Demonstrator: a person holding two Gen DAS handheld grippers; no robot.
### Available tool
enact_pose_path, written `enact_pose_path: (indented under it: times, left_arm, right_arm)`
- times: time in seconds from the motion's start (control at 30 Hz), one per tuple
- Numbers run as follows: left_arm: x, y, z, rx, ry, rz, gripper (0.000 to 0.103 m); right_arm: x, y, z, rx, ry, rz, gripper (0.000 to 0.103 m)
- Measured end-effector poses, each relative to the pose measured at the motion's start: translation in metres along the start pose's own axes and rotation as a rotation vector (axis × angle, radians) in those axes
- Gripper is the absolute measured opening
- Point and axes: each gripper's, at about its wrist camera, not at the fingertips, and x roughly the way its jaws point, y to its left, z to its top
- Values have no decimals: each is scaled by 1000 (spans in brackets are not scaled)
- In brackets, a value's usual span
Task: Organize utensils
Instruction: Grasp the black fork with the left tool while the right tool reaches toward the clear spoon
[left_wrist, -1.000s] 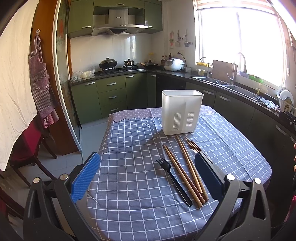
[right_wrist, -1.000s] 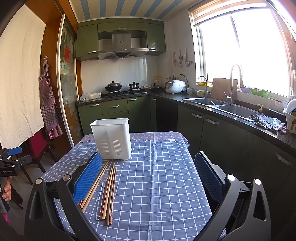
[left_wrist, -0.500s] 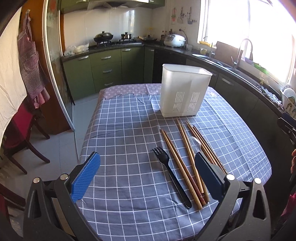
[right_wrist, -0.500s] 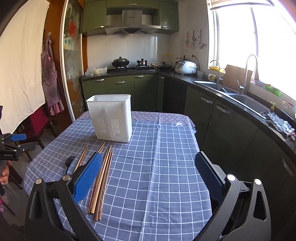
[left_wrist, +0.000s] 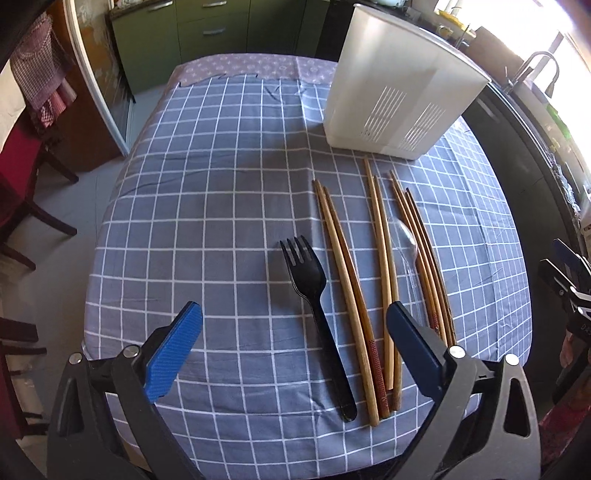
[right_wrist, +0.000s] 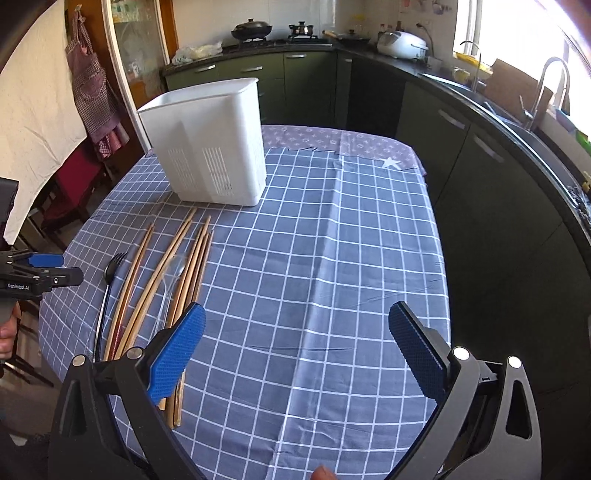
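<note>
Both grippers, left gripper (left_wrist: 293, 334) and right gripper (right_wrist: 295, 332), have dipped toward the table (jaws wide, empty); black plastic fork (left_wrist: 314, 314) now sits between the left's fingers, pickup looks imminent.

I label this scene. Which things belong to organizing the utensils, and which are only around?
For the job: black fork; wooden chopsticks; clear plastic spoon; white utensil holder.

Only around: checked tablecloth; apron; rice cooker.

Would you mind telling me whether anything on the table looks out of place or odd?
Nothing is spilled or damaged. The one oddity is a clear plastic spoon lying almost hidden among the wooden chopsticks, right of the black fork. The white utensil holder stands upright.
</note>
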Motion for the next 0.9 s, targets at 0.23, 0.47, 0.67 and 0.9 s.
enact_pose_path:
  times: [0.23,0.47,0.67,0.9]
  left_arm:
    - [21,-9,-8,-89,142,17,63]
    - [40,-18,-8,-122,184,47,34]
    - [52,-24,-2,-142,189,67,21]
    - [61,-36,12,-111,191,78,10]
  right_arm:
    - [17,4,14,-13,59,37,75]
    - [22,5,12,-33,63,38,70]
    - [25,-3,7,-19,78,56,70]
    - [35,-1,5,-29,132,75,70]
